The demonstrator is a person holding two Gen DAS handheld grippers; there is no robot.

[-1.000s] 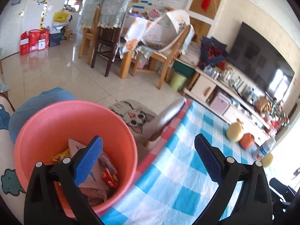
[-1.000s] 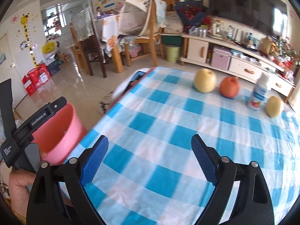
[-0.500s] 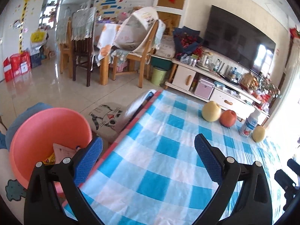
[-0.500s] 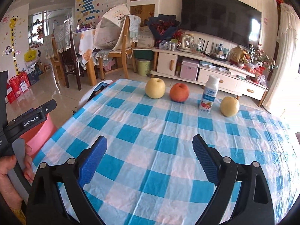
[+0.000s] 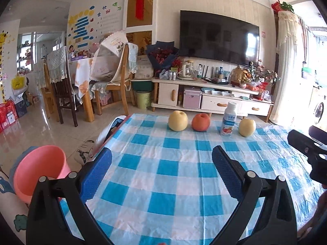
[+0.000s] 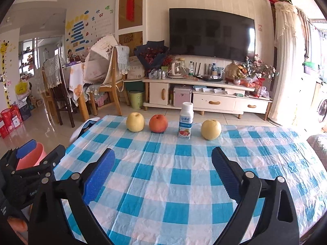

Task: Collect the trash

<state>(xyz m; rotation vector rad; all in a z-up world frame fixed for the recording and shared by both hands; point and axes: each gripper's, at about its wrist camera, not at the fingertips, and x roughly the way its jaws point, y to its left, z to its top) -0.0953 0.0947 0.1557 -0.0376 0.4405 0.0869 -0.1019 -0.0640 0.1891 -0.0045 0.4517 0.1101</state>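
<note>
**A:** Both grippers hang over the near end of the table, jaws spread wide, nothing between the blue pads. The left gripper (image 5: 161, 169) and right gripper (image 6: 163, 169) point slightly down at the checked tablecloth (image 6: 163, 183).

**B:** The right one's jaws have just been opening, empty. Where is the trash?

**A:** None shows on the cloth. The pink bucket (image 5: 40, 169) sits off the table's left edge, low beside the left gripper; what it holds cannot be seen from here.

**B:** So what could go wrong?

**A:** A mistaken pick, in my judgement. Along the table's far edge stand two yellow pears (image 6: 134, 121), a red apple (image 6: 158, 123) and a milk bottle (image 6: 186, 122); whether the bottle is rubbish cannot be told. It is tall and narrow, and a nudge could tip it over the far edge.

**B:** And the fruit?

**A:** Round, close to that edge, likely to roll off if brushed.

**B:** Room to move?

**A:** Plenty between the grippers and the far row. The bucket crowds the left edge; a sideways swing there could knock it.
</note>
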